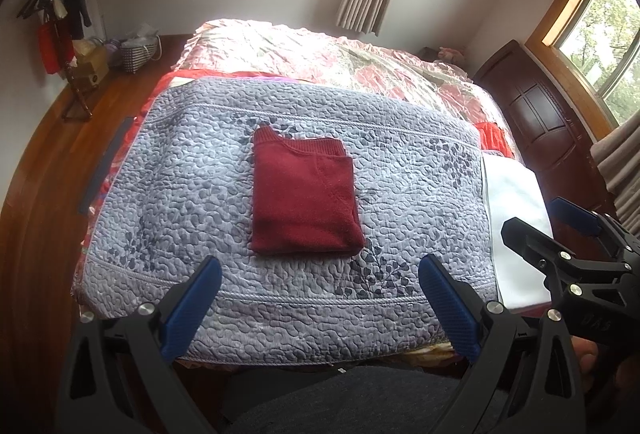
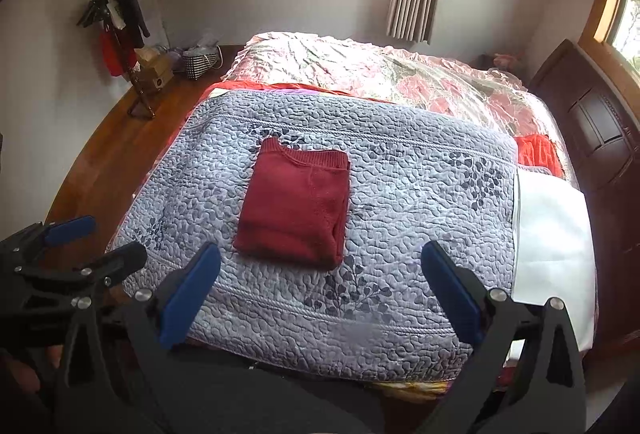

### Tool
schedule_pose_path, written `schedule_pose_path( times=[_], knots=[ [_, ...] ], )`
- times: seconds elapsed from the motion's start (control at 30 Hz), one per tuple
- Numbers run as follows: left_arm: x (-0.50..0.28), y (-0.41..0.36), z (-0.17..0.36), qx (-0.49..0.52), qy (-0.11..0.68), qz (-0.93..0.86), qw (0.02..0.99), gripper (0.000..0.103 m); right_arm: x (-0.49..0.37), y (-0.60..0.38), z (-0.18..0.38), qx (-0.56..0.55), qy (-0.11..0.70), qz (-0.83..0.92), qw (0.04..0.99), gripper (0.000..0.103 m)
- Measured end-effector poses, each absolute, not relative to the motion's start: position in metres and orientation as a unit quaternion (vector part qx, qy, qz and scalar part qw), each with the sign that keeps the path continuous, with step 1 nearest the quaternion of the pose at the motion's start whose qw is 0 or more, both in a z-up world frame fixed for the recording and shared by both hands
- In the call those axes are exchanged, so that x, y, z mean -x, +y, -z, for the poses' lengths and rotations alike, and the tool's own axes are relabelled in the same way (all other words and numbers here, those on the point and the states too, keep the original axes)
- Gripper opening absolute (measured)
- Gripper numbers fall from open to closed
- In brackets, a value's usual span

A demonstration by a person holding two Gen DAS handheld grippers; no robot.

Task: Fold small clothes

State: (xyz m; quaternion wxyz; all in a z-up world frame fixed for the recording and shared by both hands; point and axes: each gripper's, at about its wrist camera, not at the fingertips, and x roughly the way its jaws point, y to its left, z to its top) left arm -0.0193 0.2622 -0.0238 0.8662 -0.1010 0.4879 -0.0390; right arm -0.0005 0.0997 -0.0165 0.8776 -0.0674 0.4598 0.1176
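A dark red knitted sweater (image 1: 304,194), folded into a compact rectangle, lies flat near the middle of a grey-lilac quilted bedspread with a dark leaf print (image 1: 200,202), which covers the near part of a bed. The sweater's long axis runs from the bedspread's near edge toward its far edge. Its ribbed neckline points to the far edge, and one corner of the collar sticks out past the far left corner of the folded bundle. The thick folded edge faces the near edge of the bedspread. In the right wrist view the same sweater (image 2: 296,202) shows stacked layers along its right side.

The left gripper (image 1: 320,282) hovers above the near edge of the bedspread, its blue-padded fingers (image 1: 192,306) spread wide with nothing between them, clear of the sweater. The right gripper (image 2: 320,278) is likewise wide apart and empty, also short of the sweater, above the near edge.

Along the right edge of the bedspread lies a flat white cloth (image 1: 516,210). Beyond the far edge, a floral pink and red bed cover under clear plastic (image 1: 340,62) fills the rest of the bed. On the wooden floor at the far left stand a black-and-white chequered basket (image 2: 200,64) holding pale crumpled items I cannot identify, and a wooden coat stand (image 2: 116,22) hung with dark and red garments.
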Motion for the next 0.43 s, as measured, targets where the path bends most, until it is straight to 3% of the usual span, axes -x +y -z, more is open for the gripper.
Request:
schedule_pose_path(
  times=[0.43],
  knots=[
    [0.008, 0.257, 0.025, 0.091, 0.494, 0.038, 0.864, 0.099, -0.011, 0.101, 0.019, 0.073, 0.460, -0.115, 0.877, 0.100]
  ],
)
